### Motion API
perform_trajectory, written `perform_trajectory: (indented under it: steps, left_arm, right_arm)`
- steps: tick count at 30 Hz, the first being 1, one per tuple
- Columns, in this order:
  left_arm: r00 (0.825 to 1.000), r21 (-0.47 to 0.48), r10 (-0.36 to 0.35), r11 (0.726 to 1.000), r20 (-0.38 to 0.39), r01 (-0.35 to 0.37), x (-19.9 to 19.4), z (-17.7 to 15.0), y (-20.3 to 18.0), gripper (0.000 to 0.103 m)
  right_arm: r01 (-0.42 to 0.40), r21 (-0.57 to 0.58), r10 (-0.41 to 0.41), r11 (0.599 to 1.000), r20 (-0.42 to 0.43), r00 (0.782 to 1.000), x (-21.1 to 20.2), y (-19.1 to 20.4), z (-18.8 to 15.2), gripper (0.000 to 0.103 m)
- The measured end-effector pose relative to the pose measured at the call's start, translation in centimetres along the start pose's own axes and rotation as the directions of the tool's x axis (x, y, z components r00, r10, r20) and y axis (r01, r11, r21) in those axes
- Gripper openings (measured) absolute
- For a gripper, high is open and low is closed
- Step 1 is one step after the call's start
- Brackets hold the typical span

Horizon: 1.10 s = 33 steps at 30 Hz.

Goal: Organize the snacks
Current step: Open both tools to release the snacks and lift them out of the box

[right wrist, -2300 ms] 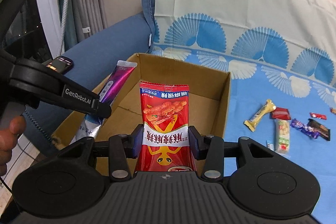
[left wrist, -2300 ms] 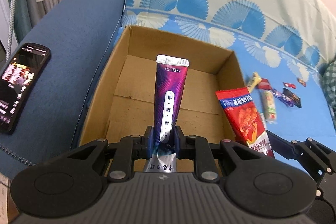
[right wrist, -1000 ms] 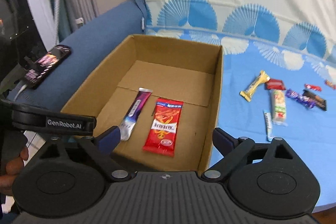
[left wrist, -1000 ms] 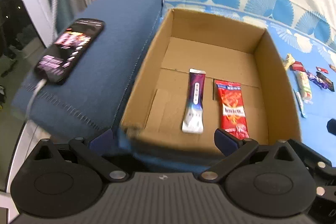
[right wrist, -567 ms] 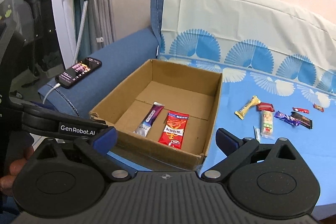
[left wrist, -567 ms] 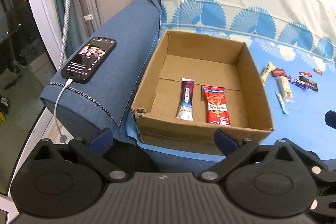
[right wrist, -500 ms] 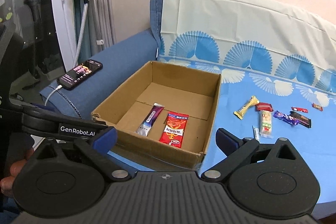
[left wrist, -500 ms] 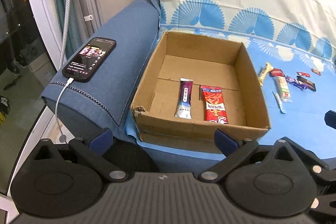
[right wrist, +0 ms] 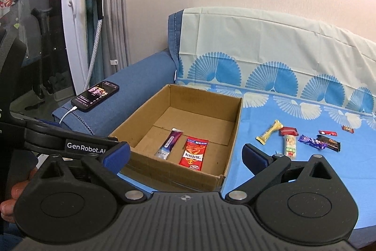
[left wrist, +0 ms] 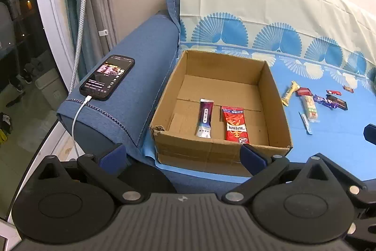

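Brown cardboard is forming an open box [left wrist: 277,95] that is sitting on a blue fan-patterned cloth [left wrist: 333,133] spread over a sofa, pressed up beside the blue armrest [left wrist: 145,62]. Two snacks are lying flat on the box floor near its front wall, side by side and just apart: a purple packet [left wrist: 205,118] on the left and a red packet [left wrist: 235,124] on the right. The left gripper [left wrist: 183,157] is hovering in front of the box with its blue-padded fingers spread wide and holding nothing. The right gripper [right wrist: 185,155] is likewise gaping wide and empty, hanging in front of the box's near right corner; in its view the left gripper's arm is crossing the lower left, with part of a hand [right wrist: 11,201] showing at the edge. More snacks are waiting loose on the cloth to the right of the box, well apart from it: a yellow bar [right wrist: 269,132], a red wrapper [right wrist: 289,131], a pale bar [right wrist: 290,147], a purple wrapper [right wrist: 311,141] and a dark bar [right wrist: 329,144]. A lit phone [left wrist: 108,77] is resting on the armrest with a white cable [left wrist: 76,119] plugged in.
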<state>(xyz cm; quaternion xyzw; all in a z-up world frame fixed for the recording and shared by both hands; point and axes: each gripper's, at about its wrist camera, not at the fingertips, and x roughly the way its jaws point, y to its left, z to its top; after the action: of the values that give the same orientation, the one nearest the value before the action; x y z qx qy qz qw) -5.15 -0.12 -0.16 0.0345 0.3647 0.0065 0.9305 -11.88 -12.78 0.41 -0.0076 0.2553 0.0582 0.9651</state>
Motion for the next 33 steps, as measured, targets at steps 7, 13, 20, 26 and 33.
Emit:
perform_trajectory:
  steps: [7,13,20,26,33]
  left_arm:
    - [1.000,-0.006,-0.005,1.000,-0.001,0.005,0.1,0.0,0.3,0.103]
    - [1.000,-0.010,-0.009,1.000,-0.005,0.009,0.3,-0.2,0.3,0.103]
    - [1.000,-0.012,-0.008,1.000,-0.019,0.008,0.7,-0.2,0.3,0.103]
    - [0.999,0.001,0.000,1.000,-0.033,0.000,1.2,-0.1,0.1,0.103]
    - [0.998,0.037,0.029,0.999,-0.057,-0.027,2.1,0.4,-0.9,0.103]
  right_arm:
    - [0.003,-0.010,-0.003,1.000,-0.008,1.000,0.2,0.3,0.0,0.101]
    - [0.003,-0.012,-0.004,1.000,-0.020,1.000,0.5,0.4,0.1,0.101]
    - [0.000,-0.013,-0.001,1.000,-0.031,1.000,1.0,0.4,0.1,0.101]
    - [-0.008,0.002,0.008,1.000,-0.037,0.999,1.4,-0.1,0.0,0.101]
    - [-0.022,0.048,0.024,0.999,-0.045,0.999,2.3,-1.4,-0.4,0.101]
